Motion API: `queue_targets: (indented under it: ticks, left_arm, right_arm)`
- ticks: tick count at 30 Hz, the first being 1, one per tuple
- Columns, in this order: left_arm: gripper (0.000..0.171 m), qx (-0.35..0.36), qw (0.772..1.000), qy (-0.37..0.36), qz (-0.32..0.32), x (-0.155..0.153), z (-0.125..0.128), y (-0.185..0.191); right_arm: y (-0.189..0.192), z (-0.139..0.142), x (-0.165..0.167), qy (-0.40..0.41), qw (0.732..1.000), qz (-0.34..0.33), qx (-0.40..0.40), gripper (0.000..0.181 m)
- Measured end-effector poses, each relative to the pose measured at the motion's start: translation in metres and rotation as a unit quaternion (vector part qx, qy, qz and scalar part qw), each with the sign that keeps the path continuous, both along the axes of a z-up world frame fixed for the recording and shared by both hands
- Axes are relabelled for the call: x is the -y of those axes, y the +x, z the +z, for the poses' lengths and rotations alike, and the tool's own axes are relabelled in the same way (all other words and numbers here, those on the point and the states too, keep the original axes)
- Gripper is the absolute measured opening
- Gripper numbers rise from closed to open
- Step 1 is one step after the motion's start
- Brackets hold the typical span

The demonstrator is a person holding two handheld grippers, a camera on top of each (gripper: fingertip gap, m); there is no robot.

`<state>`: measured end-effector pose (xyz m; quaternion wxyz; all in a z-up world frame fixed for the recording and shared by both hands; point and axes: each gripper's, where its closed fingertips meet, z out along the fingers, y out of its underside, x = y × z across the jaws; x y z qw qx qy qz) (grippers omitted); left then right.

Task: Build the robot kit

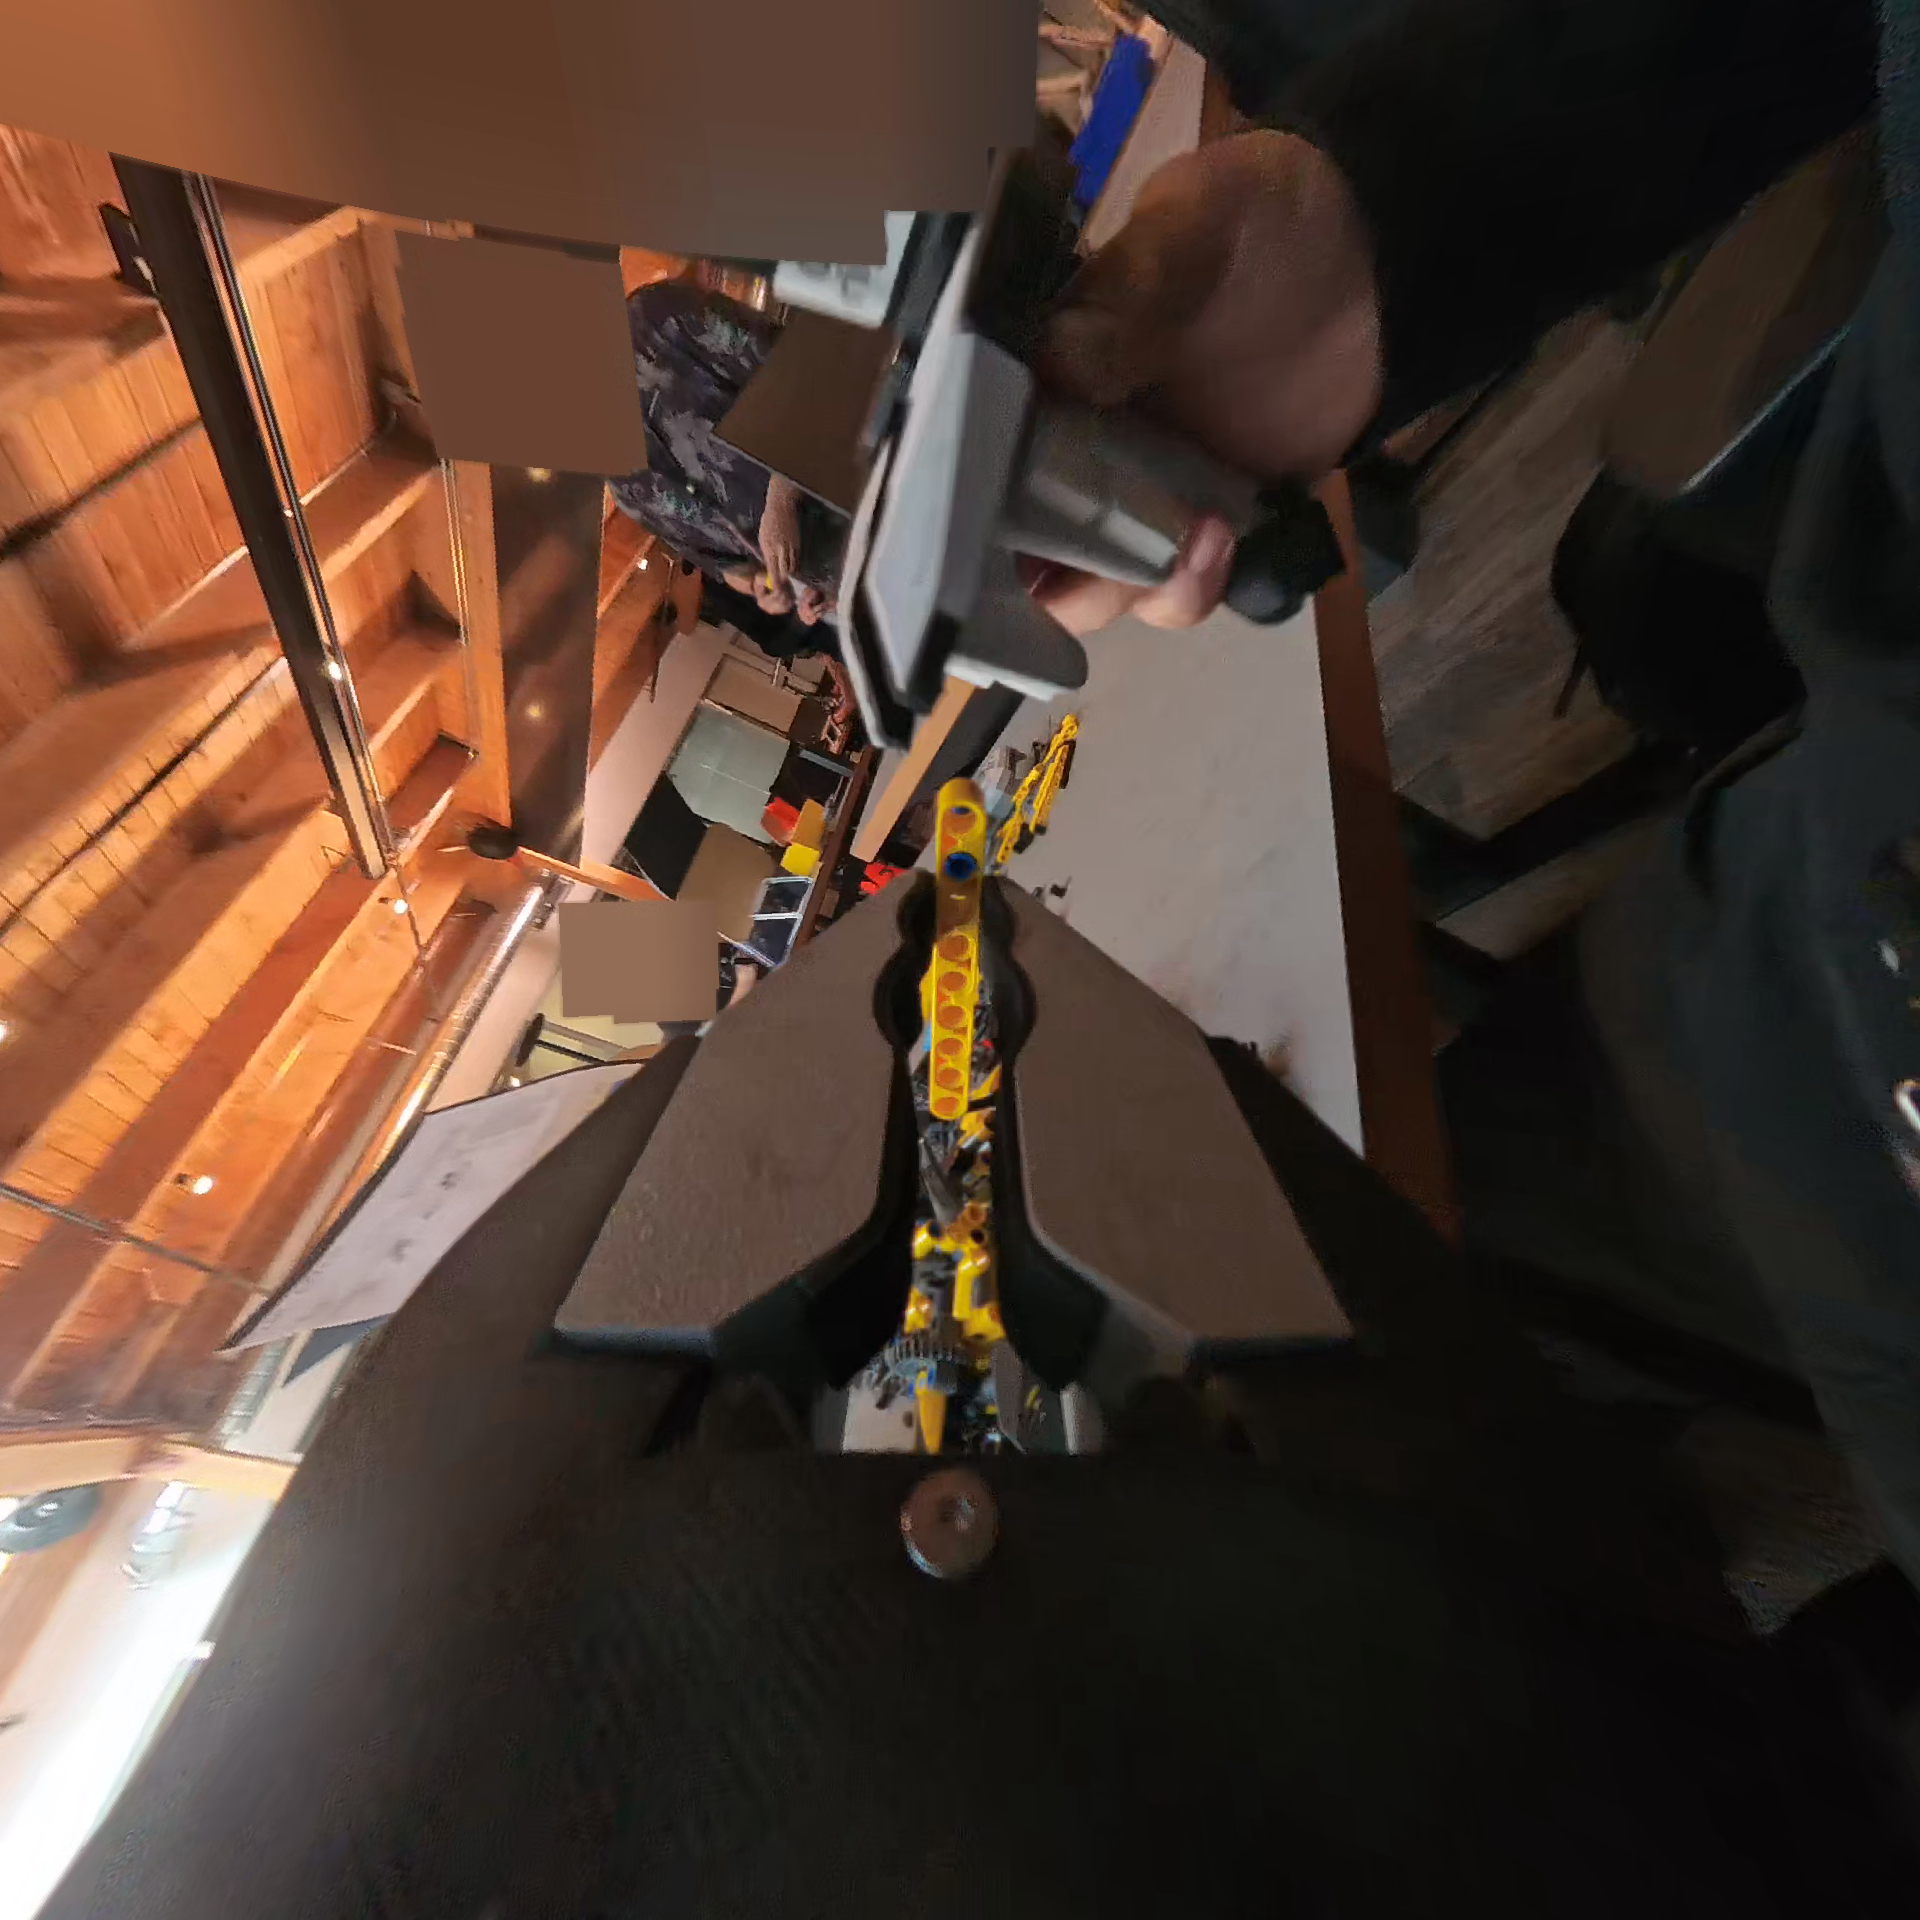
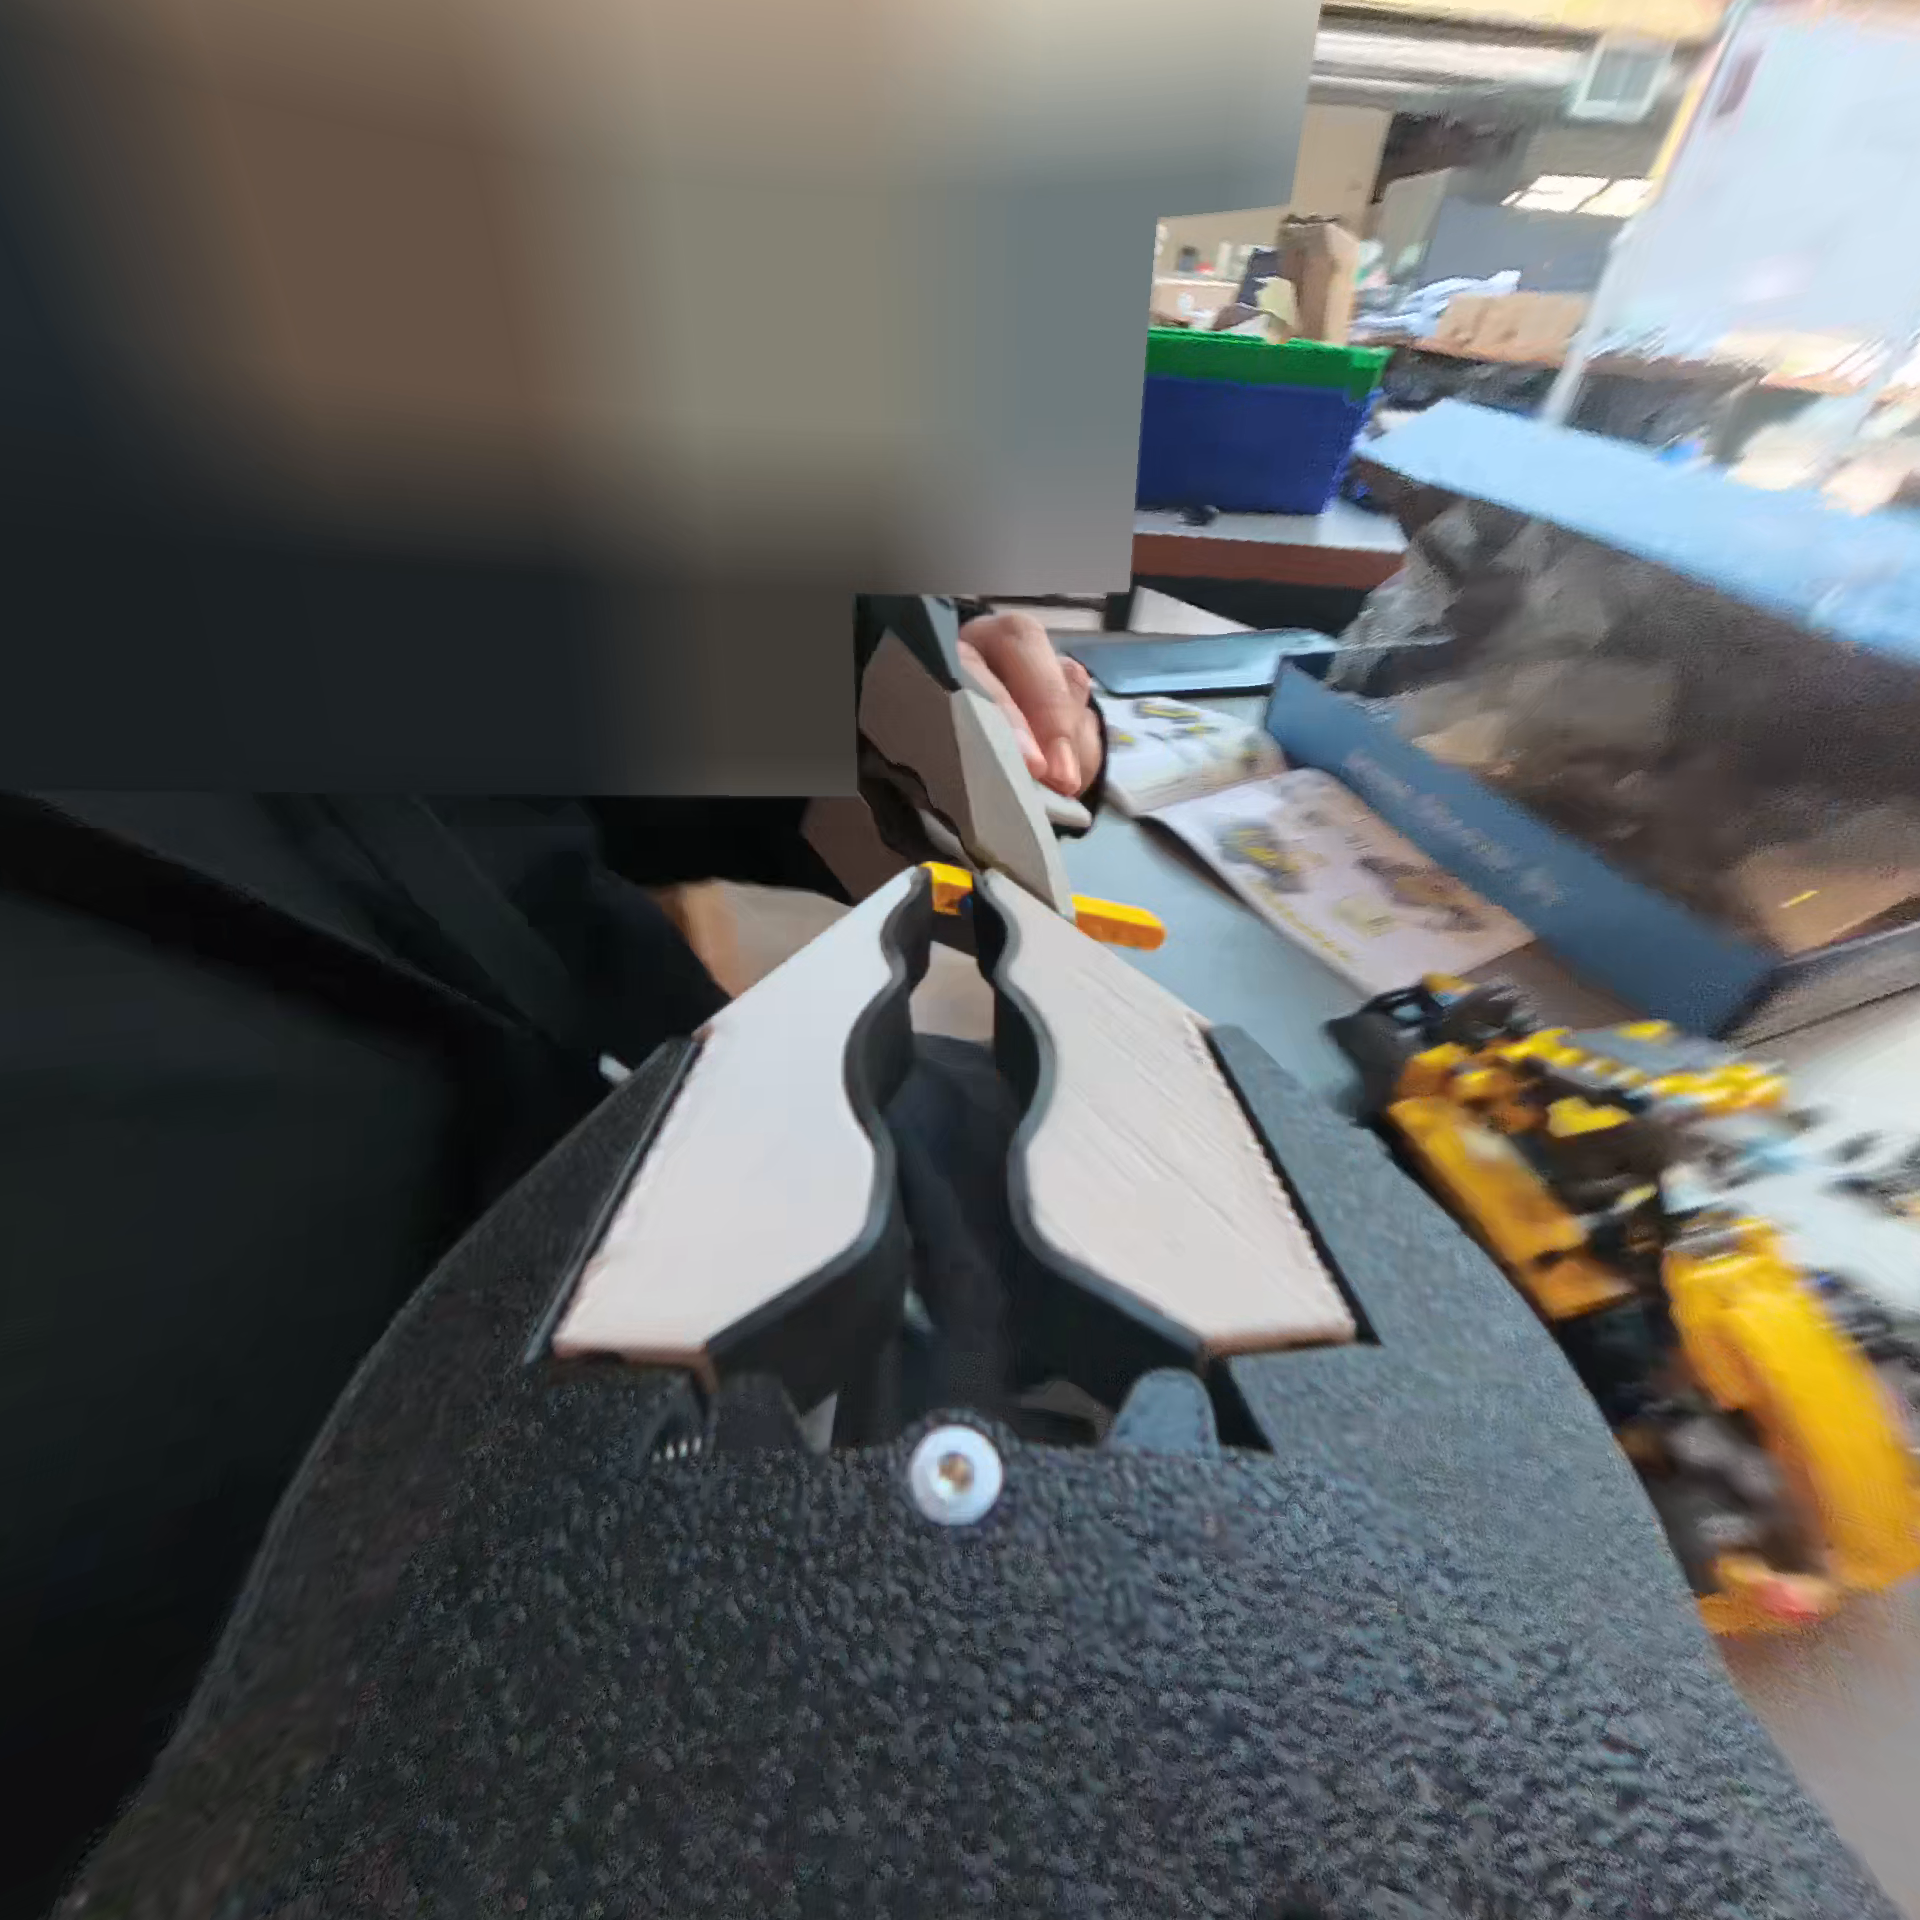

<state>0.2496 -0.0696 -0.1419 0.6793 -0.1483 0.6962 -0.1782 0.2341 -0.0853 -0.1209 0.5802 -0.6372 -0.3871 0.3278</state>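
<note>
Both grippers are pinching one yellow perforated beam: left gripper mid-length, right gripper at its end, above the surface, near yellow brick vehicle.

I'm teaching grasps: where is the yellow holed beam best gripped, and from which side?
On its plain long edges, coming in along its length from an end. The yellow beam is thin and straight, so the fingers close across its narrow width, as the left hand-held gripper does; the holed faces and blue pin are left clear.

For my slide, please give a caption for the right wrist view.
Both tools grip one yellow beam above the table, beside a yellow toy vehicle.
</note>
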Motion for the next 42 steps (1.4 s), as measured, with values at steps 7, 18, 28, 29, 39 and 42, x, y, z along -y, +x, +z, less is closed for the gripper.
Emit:
queue_targets:
  ticks: [7,18,28,29,39,42]
  left_arm:
    - [0.005,0.007,0.999,0.042,-0.007,0.004,-0.002,0.003]
    - [0.005,0.018,0.997,0.081,0.011,0.0,0.001,0.002]
    - [0.004,0.022,0.995,0.102,0.005,0.005,0.001,0.002]
    - [0.005,0.021,0.995,0.101,0.005,0.005,0.001,0.002]
    - [0.006,0.015,0.999,0.049,-0.011,0.005,-0.003,0.005]
    - [0.006,0.013,1.0,0.01,-0.027,0.005,-0.003,0.005]
  right_arm:
    - [0.02,-0.013,-0.009,-0.245,0.951,0.064,-0.177,0.011]
    - [0.011,-0.021,-0.005,-0.288,0.936,0.096,-0.178,0.005]
    - [0.009,-0.017,-0.004,-0.272,0.94,0.105,-0.177,0.01]
    - [0.008,-0.017,-0.004,-0.269,0.941,0.106,-0.174,0.01]
    - [0.007,-0.02,-0.002,-0.221,0.963,0.09,-0.122,0.005]
    - [0.006,-0.018,-0.002,-0.202,0.97,0.082,-0.106,0.005]
